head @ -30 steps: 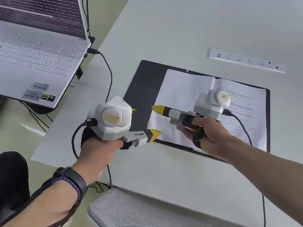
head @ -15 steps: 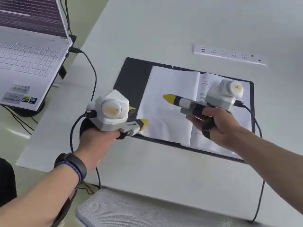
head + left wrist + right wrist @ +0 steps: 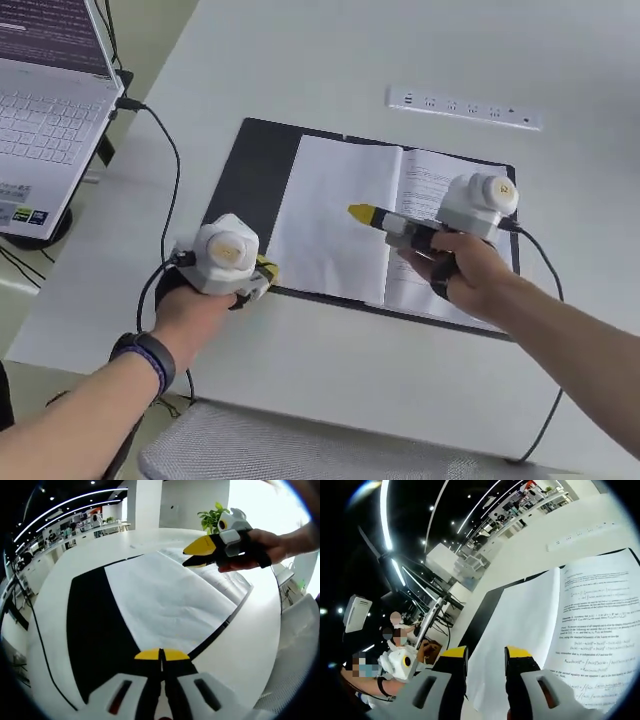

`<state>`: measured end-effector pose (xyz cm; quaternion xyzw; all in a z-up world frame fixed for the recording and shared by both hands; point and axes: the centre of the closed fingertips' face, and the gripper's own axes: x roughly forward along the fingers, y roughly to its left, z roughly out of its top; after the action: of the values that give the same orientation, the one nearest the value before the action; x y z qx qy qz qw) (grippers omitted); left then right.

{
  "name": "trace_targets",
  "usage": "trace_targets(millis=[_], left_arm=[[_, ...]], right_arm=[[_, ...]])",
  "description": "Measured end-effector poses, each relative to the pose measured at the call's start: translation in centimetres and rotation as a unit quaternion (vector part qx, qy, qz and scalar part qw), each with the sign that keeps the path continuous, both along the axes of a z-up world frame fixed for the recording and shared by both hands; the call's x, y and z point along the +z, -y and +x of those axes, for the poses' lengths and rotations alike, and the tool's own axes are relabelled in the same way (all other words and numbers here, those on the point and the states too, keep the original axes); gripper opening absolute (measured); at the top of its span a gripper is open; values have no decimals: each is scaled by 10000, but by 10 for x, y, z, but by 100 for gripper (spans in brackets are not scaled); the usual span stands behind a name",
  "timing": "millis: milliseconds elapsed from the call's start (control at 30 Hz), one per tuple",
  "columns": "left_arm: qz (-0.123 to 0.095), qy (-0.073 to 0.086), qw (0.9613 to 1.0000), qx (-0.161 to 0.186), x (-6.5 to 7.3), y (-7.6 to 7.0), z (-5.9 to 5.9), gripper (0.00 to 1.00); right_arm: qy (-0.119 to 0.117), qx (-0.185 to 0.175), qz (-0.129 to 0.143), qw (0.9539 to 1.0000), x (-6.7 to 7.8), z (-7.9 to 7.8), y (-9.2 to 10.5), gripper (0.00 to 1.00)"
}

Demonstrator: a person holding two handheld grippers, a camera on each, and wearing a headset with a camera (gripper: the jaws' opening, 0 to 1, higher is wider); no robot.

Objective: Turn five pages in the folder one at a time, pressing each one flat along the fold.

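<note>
One white worktop (image 3: 330,60) carries the open black folder (image 3: 245,165), with a blank page (image 3: 330,210) turned beside a printed page (image 3: 435,185). Right tongs (image 3: 360,213) hover slightly apart over the blank page. Left tongs (image 3: 161,654) are pressed together at the folder's near edge.

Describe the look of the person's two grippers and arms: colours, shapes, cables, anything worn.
The left gripper and right gripper look alike. Each has a white faceted housing with a round yellowish disc, and dark jaws with pointed yellow ends. A black cable trails from each. The left wrist wears a black watch band beside a blue one. No sleeves cover the forearms.
</note>
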<state>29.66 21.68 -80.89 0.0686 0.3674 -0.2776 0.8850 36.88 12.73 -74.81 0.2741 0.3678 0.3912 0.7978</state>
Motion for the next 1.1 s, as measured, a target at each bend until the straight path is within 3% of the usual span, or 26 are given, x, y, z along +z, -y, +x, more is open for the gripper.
trace_targets(millis=[67, 233, 433, 533, 600, 867, 1100], left_arm=[[-12, -88, 9999, 52, -2, -2, 0, 0], [103, -55, 9999, -36, -3, -4, 2, 0], [50, -86, 9999, 64, -8, -6, 4, 0], [50, -73, 9999, 79, -8, -7, 5, 0], [37, -64, 9999, 105, -9, -8, 6, 0], [76, -72, 9999, 136, -11, -8, 8, 0], [87, -89, 9998, 139, -12, -7, 8, 0]], right_arm=[[-29, -12, -17, 10000, -5, 4, 5, 27], [-56, -58, -44, 10000, -9, 7, 12, 25], [-35, -160, -61, 9998, -12, 17, 21, 22], [260, -118, -195, 9994, -10, 27, 23, 16], [315, -101, -211, 9992, -11, 33, 24, 13], [457, -260, -290, 9982, -26, 62, 35, 3], [406, -322, -275, 9983, -39, 72, 44, 0]])
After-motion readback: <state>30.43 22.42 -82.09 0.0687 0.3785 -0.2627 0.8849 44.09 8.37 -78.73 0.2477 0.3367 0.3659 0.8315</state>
